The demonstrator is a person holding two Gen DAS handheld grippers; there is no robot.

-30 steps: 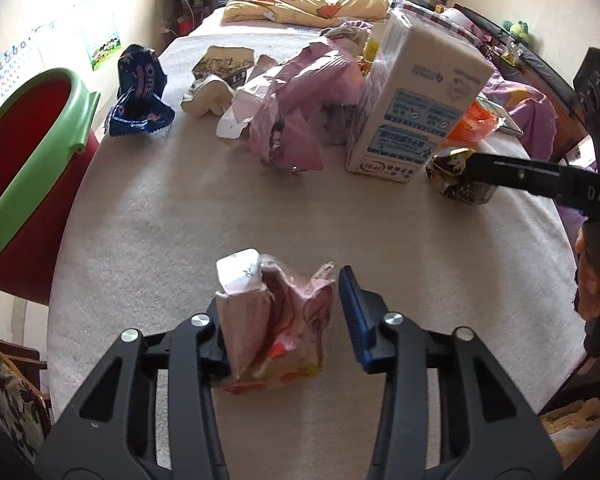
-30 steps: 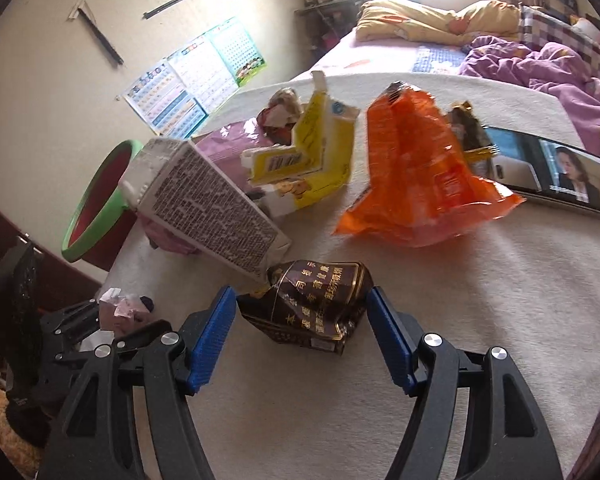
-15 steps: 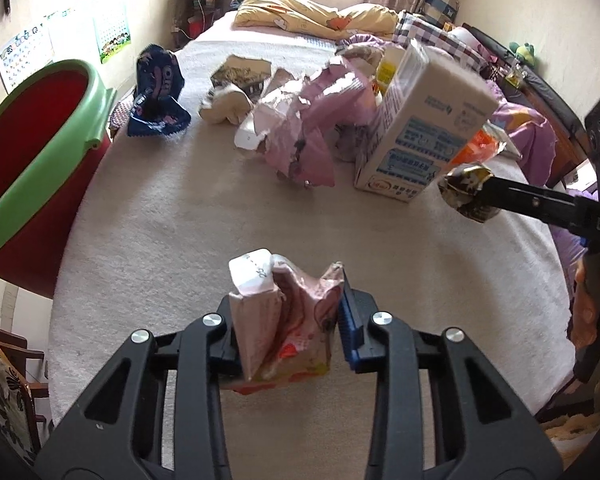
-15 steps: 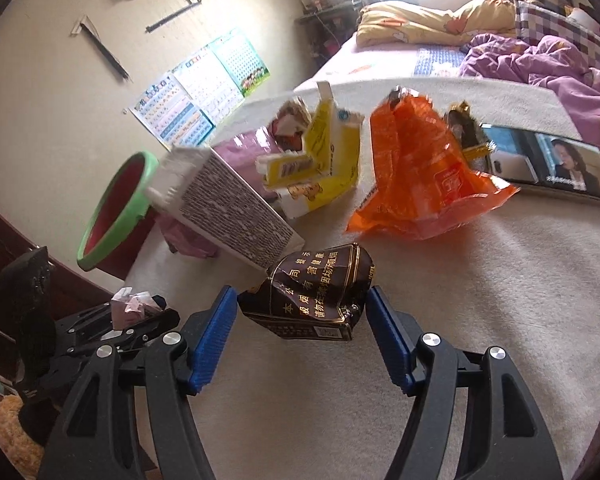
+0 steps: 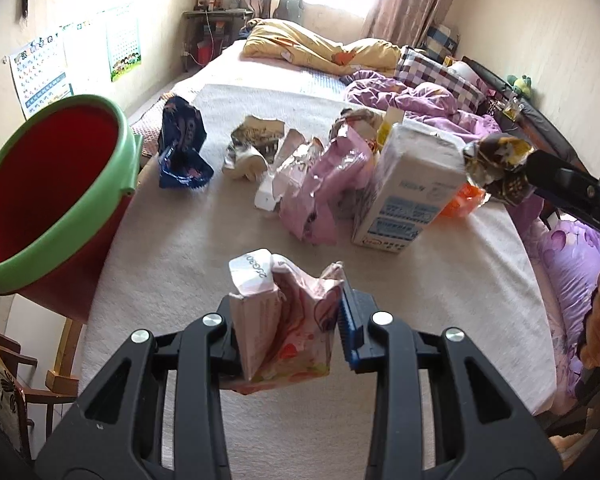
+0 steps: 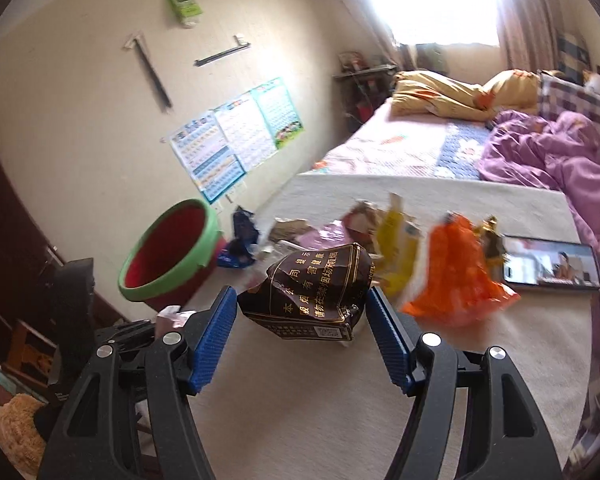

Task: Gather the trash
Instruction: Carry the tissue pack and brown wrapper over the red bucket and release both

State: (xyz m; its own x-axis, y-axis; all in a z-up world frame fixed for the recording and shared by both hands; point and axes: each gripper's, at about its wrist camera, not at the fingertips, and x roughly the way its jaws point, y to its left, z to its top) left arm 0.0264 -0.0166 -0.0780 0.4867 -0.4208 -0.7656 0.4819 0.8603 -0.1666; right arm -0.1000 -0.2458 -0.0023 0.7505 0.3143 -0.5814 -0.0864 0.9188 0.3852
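Bucket [image 5: 40, 200] first: the red pail with the green rim stands at the far left beside the bed, mouth open and tilted toward the camera, and nothing can be seen inside it from here. Next to the right, the left hand-held gripper [image 5: 288, 328] pinches a crumpled pink wrapper [image 5: 284, 320]; a second ago its jaws stood apart around the wrapper on the cream blanket [image 5: 204, 248], then they closed, and now the pads press both sides and the wrapper hangs clear of the blanket. Beyond it the rest of the litter is where it was: a blue packet [image 5: 182, 150], a torn pink bag [image 5: 320, 188], a white carton [image 5: 410, 188] and an orange bag [image 6: 458, 276], all well apart from the bucket. Farthest right, the right hand-held gripper [image 6: 302, 316] clamps a dark brown foil packet [image 6: 312, 292] between its blue pads; that packet lay on the blanket a second ago and now rides well above it, with the view blurred by motion. So both pieces of trash have gone from lying to lifted, which I judge to mean the pick-up step is finished for this pair and the carry to the bucket comes next. Most of the pile remains, so the task looks early.
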